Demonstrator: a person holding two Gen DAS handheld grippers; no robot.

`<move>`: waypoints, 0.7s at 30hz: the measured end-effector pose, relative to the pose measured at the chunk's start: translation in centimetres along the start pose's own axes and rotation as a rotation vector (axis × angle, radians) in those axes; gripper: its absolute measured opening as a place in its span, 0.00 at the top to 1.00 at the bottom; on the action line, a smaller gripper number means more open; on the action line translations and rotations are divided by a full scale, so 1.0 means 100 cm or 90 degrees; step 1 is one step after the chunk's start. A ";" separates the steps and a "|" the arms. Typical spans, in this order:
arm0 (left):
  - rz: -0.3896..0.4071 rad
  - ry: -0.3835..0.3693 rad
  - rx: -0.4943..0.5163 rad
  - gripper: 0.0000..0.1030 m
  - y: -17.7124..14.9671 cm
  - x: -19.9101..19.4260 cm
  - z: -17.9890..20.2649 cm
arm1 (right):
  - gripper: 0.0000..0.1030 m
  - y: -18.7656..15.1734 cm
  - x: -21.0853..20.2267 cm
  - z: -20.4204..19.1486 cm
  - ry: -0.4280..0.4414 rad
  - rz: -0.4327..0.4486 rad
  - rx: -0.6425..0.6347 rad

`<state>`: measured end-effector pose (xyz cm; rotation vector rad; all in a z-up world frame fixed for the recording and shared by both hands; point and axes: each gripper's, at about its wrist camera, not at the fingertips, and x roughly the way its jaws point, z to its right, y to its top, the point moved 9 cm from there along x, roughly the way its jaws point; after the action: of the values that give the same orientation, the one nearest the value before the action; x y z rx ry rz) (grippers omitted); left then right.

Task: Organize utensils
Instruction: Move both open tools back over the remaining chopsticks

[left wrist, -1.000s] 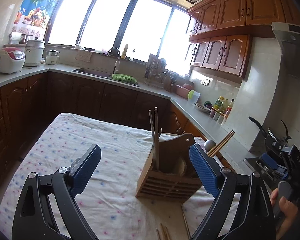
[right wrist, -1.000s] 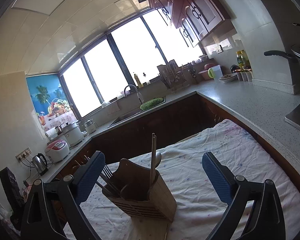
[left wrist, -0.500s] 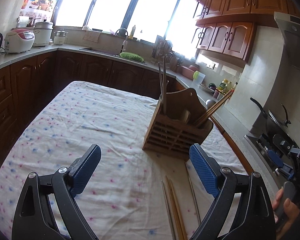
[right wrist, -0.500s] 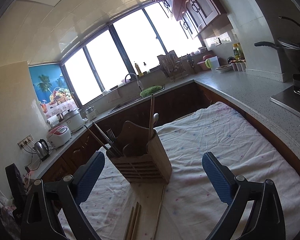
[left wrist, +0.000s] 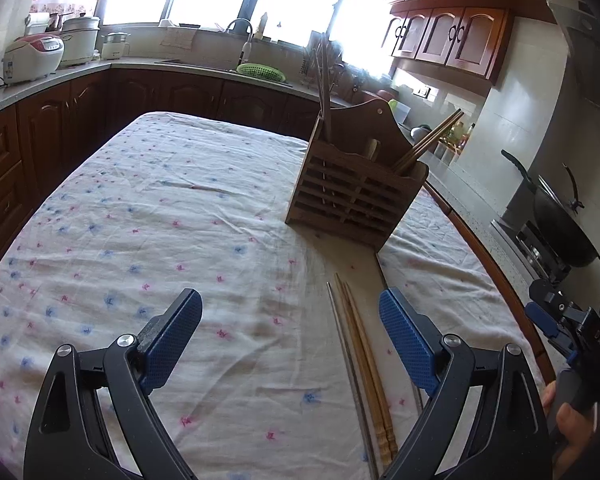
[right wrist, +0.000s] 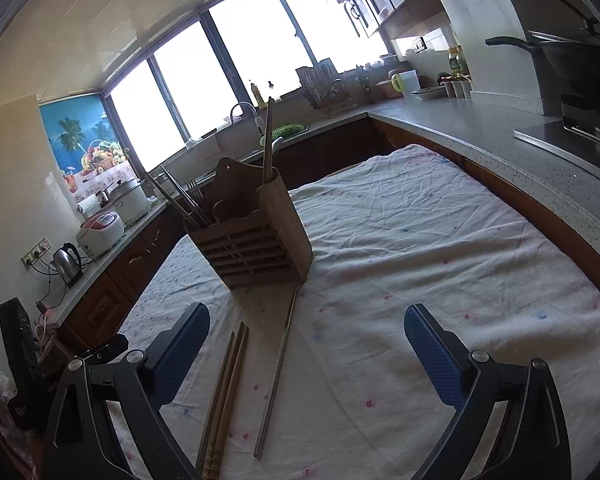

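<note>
With both the left tongs (left wrist: 290, 336) and the right tongs (right wrist: 306, 354) spread wide and empty above the cloth-covered table (left wrist: 148, 216), the step in hand looks like picking up loose chopsticks. Left to right in the right wrist view, the wooden chopsticks (right wrist: 224, 392) lie lower left of centre and the metal chopstick (right wrist: 277, 372) just beside them. The slatted utensil holder (right wrist: 256, 248) stands above, so a grip should close squarely across one set, lifting it level.

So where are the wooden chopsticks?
The wooden chopsticks lie flat on the tablecloth in front of the holder, beside a metal chopstick, low right in the left wrist view.
</note>
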<state>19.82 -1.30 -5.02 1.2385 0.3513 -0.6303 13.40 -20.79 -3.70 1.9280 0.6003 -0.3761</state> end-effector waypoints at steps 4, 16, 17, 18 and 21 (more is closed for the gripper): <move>-0.021 0.014 0.015 0.11 -0.008 0.007 0.005 | 0.04 -0.002 -0.004 0.007 -0.009 0.001 0.011; -0.150 0.067 0.138 0.14 -0.043 0.064 0.048 | 0.04 0.001 -0.006 0.023 -0.015 0.003 0.041; -0.157 0.074 0.145 0.15 -0.046 0.069 0.050 | 0.04 0.002 -0.006 0.024 -0.016 0.002 0.044; -0.168 0.080 0.152 0.19 -0.049 0.074 0.049 | 0.04 0.002 -0.005 0.025 -0.016 0.001 0.047; -0.176 0.092 0.154 0.22 -0.056 0.081 0.044 | 0.04 0.004 -0.006 0.028 -0.018 0.002 0.053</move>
<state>22.27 -8.58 -12.60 1.4842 0.5869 -0.8412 13.21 -23.61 -4.23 1.9997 0.5713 -0.4309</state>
